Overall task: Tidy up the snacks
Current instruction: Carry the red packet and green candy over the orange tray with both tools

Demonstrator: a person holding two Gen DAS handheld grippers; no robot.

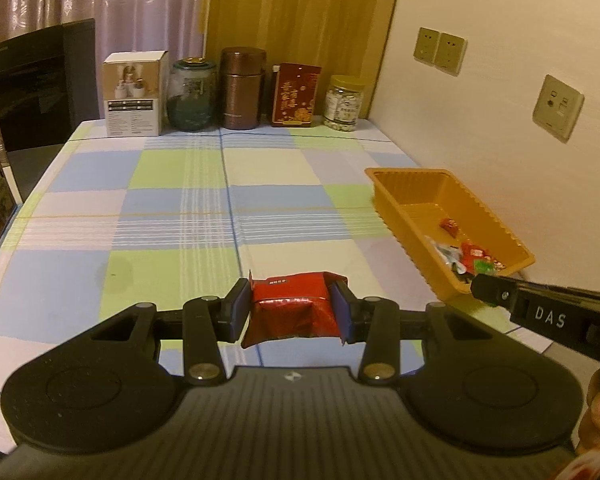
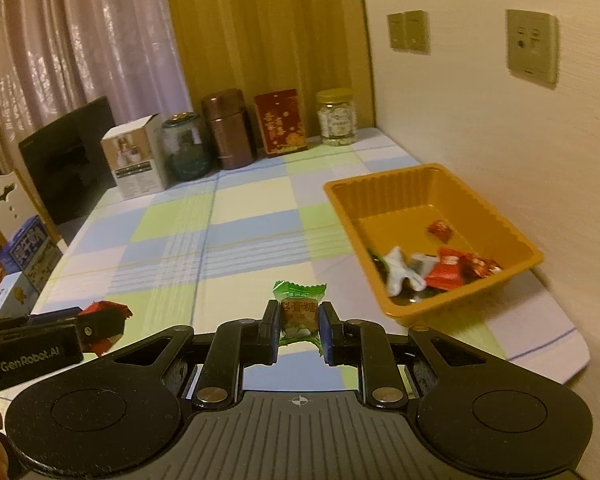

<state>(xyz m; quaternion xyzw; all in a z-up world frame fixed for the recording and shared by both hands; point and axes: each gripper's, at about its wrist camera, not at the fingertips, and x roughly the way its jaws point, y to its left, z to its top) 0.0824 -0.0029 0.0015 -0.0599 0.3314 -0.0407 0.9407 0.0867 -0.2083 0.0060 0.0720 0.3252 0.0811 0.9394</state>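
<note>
Left wrist view. My left gripper (image 1: 293, 310) is clamped on a red foil packet (image 1: 296, 304) — pads pressing both short sides, jaws held part-way apart by the packet's width. The packet hangs clear above the checked tablecloth (image 1: 180, 208). The orange tray (image 1: 400, 196) sits ahead and to the right, against the wall, with several wrapped sweets already piled at its near end. The step in hand, as I judge it, is the carry to the tray: I should bring the packet over the rim and above the bare far half before letting go, and keep clear of the other gripper, which crosses the tray's near corner.

Right wrist view. My right gripper (image 2: 299, 326) is closed tight on a small green-wrapped candy (image 2: 299, 306), pinched at its middle, twisted ends sticking out top and bottom. The tray lies just ahead on the right — a short move. I would drop one load at a time.
</note>
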